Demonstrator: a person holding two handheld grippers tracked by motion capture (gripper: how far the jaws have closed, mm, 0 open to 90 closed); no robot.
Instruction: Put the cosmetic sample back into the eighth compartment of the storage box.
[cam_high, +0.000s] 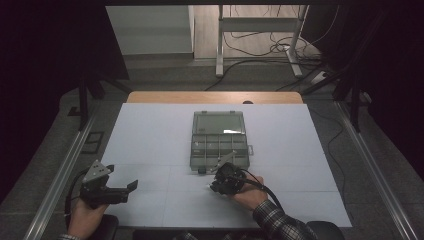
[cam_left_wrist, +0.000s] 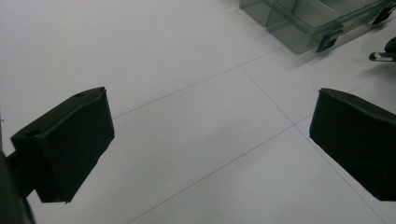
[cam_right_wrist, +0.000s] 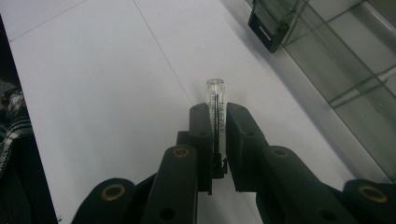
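On the white tabletop (cam_high: 150, 145), near its middle, a clear plastic compartment box (cam_high: 220, 141) lies with its lid folded back toward the far edge. Just in front of the box's near edge, the right gripper (cam_high: 216, 184) hangs over the table; in the right gripper view its jaws are nearly closed, pinching a slim clear pen-like tube (cam_right_wrist: 216, 109) whose end sticks out past the tips. At the near left corner, well apart from the box, the left gripper (cam_left_wrist: 212, 140) hovers with its jaws spread wide and nothing between them.
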